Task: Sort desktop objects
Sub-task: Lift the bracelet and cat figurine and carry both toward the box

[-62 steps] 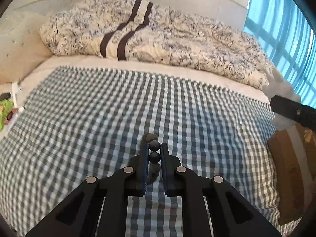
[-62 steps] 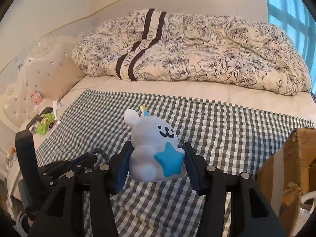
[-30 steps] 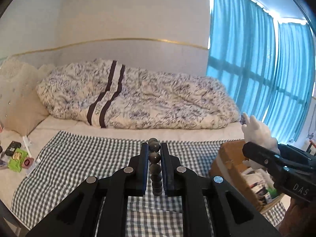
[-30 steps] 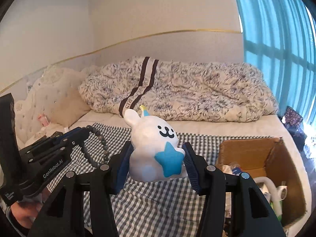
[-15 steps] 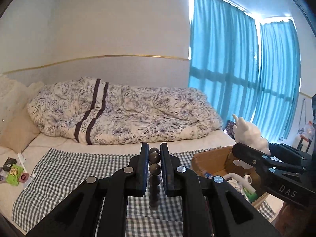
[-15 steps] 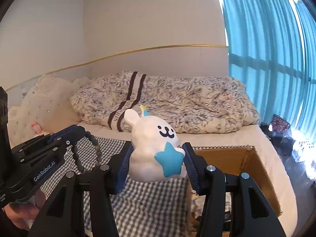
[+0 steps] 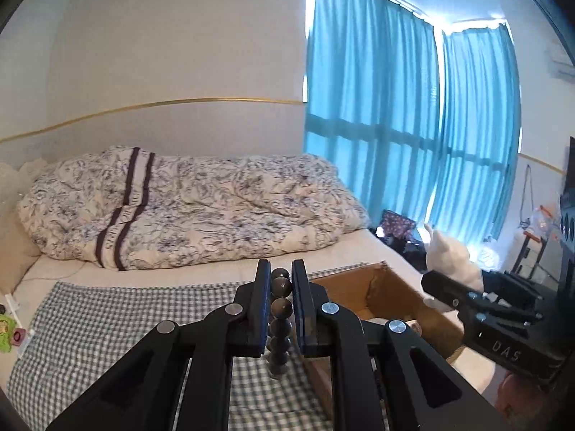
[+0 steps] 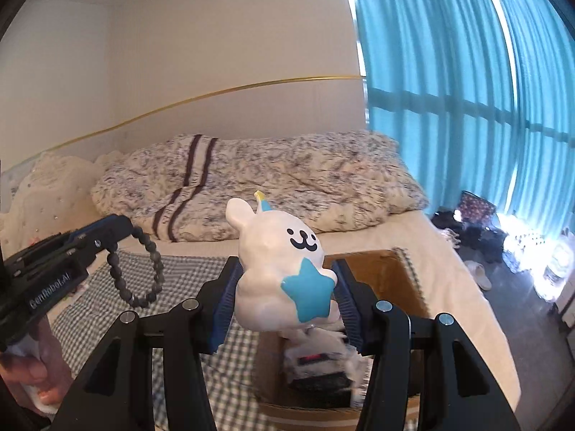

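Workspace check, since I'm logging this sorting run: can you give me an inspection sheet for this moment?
Surface: checked cloth spread over the bed.
Job's things: bead bracelet hanging from the left gripper; white bunny toy in the right gripper, above the cardboard box, which already holds items.
Clutter: small green and pink items at the bed's left edge.
Grippers: both shut on their loads.
Cables: nothing seen.
Surroundings: floral duvet, blue curtains, slippers on the floor.
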`<action>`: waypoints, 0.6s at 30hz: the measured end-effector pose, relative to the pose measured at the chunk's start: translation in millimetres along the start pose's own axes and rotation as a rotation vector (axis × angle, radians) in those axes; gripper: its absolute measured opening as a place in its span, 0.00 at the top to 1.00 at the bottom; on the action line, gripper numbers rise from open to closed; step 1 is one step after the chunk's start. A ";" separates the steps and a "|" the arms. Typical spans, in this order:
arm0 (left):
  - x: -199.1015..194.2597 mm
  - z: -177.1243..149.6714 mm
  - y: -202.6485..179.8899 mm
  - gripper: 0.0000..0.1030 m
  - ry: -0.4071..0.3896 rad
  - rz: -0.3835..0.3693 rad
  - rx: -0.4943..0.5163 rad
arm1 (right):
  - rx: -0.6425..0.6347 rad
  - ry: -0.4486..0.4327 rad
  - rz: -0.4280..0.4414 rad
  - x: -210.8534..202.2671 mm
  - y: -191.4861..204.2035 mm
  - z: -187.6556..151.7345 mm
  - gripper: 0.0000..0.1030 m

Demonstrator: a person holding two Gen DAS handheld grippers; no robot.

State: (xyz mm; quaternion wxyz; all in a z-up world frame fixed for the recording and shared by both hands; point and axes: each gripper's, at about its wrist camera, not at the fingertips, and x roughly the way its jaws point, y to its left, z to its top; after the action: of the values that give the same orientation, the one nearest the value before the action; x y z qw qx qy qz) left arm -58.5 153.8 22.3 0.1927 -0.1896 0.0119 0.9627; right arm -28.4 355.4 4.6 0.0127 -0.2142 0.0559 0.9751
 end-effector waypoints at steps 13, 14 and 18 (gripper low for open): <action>39.6 -2.8 -75.7 0.89 0.055 -0.119 0.048 | 0.081 0.072 -0.087 11.2 -65.1 -22.4 0.51; 44.1 -5.0 -78.5 0.89 0.061 -0.125 0.047 | 0.083 0.083 -0.090 14.4 -66.5 -25.1 0.51; 64.3 -15.1 -87.4 0.89 0.099 -0.138 0.040 | 0.101 0.114 -0.096 25.8 -75.8 -35.8 0.51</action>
State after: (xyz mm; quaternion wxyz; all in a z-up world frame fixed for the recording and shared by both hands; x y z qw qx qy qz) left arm -75.2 256.8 -11.1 0.2615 -0.2335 0.0275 0.9361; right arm -33.2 426.7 -46.4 0.0670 -0.2708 0.0955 0.9555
